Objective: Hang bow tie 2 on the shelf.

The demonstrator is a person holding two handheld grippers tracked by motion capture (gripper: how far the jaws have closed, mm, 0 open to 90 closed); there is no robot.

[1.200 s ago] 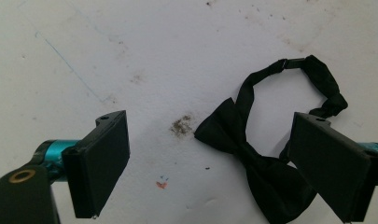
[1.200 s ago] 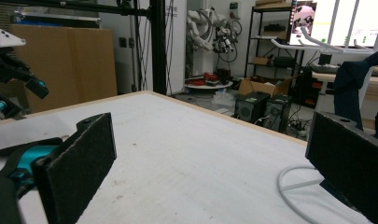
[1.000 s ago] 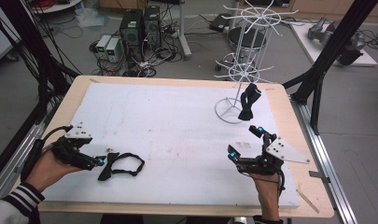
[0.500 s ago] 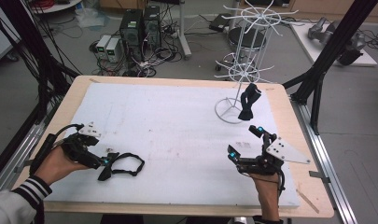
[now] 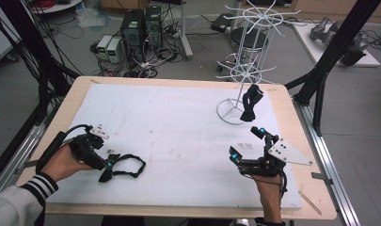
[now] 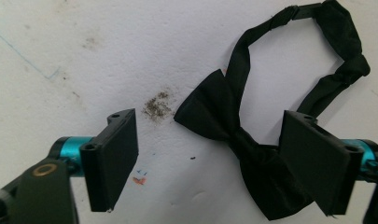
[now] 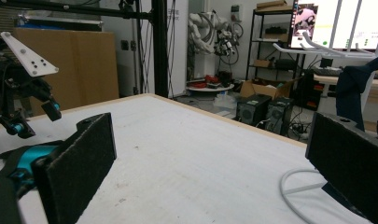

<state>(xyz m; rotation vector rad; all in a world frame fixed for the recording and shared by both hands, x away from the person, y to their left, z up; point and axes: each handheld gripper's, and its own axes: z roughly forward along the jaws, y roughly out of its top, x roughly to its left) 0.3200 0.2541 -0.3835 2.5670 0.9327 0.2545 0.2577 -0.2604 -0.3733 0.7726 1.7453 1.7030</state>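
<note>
Seen from the high view, the black bow tie (image 5: 121, 165) lies flat on the white table cover (image 5: 178, 127) near the front left corner, and the left gripper (image 5: 105, 165) is low over its knot end, while the right gripper (image 5: 247, 143) waits well apart at the front right, near the white wire rack (image 5: 247, 70) where a second black bow tie (image 5: 250, 101) already hangs. In the left gripper view, the left gripper (image 6: 210, 158) has its jaws wide apart and they have just been closing a little; the bow tie (image 6: 245, 154) is between them, with its knot close to the right pad (image 6: 312, 163), but no pad presses on it (the left pad stands clearly away). In the right gripper view, the right gripper (image 7: 214, 172) is open with nothing between the jaws, only the table cover (image 7: 186, 149) ahead. My worry is that the knot sits off centre, so the closing jaws may pinch only one wing or the thin strap, and then the tie can slip or hang crooked when lifted.
</note>
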